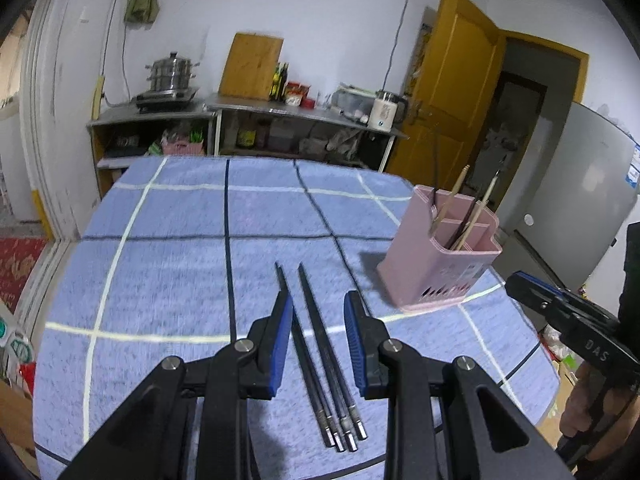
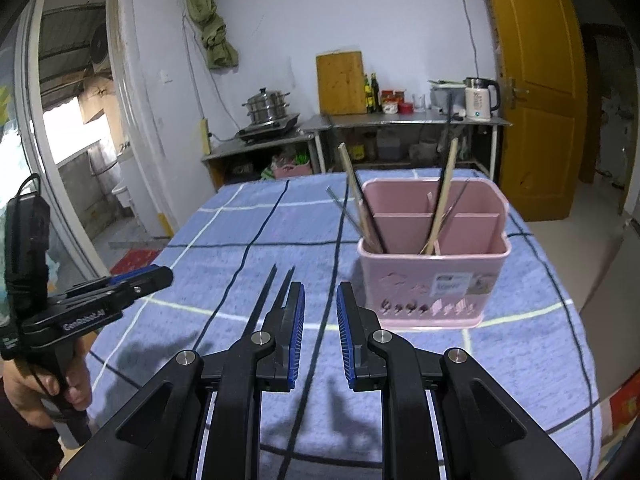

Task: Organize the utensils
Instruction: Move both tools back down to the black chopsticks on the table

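In the left wrist view the left gripper (image 1: 318,332) covers the near stretch of one of the black chopsticks (image 1: 320,344), and whether its jaws touch them cannot be told. The right gripper (image 1: 560,316), at 3 o'clock, is cut off by the edge. The pink holder (image 2: 434,276) hides the lower ends of the chopsticks standing in it. Its label (image 2: 454,282) is too small to read. The table (image 2: 520,340) runs out at 6 o'clock.

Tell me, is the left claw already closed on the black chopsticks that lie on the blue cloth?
No, the left claw is open, and the black chopsticks lie untouched between its blue pads on the blue checked cloth.
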The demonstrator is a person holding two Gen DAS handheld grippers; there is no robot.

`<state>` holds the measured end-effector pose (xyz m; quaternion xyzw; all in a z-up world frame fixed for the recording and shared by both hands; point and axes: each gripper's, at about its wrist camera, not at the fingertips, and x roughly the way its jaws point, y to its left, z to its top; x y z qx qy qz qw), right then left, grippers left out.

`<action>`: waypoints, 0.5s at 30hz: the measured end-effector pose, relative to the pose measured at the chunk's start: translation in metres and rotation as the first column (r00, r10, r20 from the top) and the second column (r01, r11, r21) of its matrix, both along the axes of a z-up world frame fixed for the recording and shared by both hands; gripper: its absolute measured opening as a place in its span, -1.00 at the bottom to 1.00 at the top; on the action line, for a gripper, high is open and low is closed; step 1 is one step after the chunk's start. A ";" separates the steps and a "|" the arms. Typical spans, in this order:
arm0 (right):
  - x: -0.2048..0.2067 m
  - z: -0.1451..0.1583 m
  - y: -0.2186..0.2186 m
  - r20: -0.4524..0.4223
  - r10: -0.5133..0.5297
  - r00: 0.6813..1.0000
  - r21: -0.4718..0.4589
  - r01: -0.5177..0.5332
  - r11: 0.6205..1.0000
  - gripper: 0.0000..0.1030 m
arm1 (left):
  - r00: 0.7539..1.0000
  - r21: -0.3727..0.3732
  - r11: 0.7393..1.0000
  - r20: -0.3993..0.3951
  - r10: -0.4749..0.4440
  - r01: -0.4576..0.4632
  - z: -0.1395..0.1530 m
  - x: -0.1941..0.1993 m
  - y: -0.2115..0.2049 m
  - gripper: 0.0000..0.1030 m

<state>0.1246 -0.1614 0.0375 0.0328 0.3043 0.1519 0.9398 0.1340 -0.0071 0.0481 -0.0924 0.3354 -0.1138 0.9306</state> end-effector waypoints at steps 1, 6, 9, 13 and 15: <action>0.002 -0.003 0.003 -0.008 0.005 1.000 -0.001 -0.005 1.000 -0.67 | 1.000 0.001 1.000 -0.014 0.003 -0.003 -0.006 0.002 0.000 -0.45; 0.010 -0.024 0.017 -0.050 0.030 0.998 -0.003 -0.030 1.000 -0.67 | 0.997 0.003 1.000 -0.078 0.009 -0.009 -0.036 0.013 0.003 -0.45; 0.016 -0.035 0.021 -0.079 0.037 0.996 -0.008 -0.038 0.999 -0.67 | 0.994 -0.003 1.000 -0.113 0.008 -0.008 -0.052 0.021 0.003 -0.45; 0.023 -0.047 0.024 -0.107 0.044 0.993 -0.012 -0.045 0.999 -0.67 | 0.988 0.005 1.000 -0.154 0.009 -0.009 -0.071 0.033 0.000 -0.45; 0.026 -0.051 0.025 -0.118 0.046 0.992 -0.014 -0.048 0.999 -0.67 | 0.986 0.009 1.000 -0.169 0.007 -0.006 -0.078 0.038 -0.003 -0.45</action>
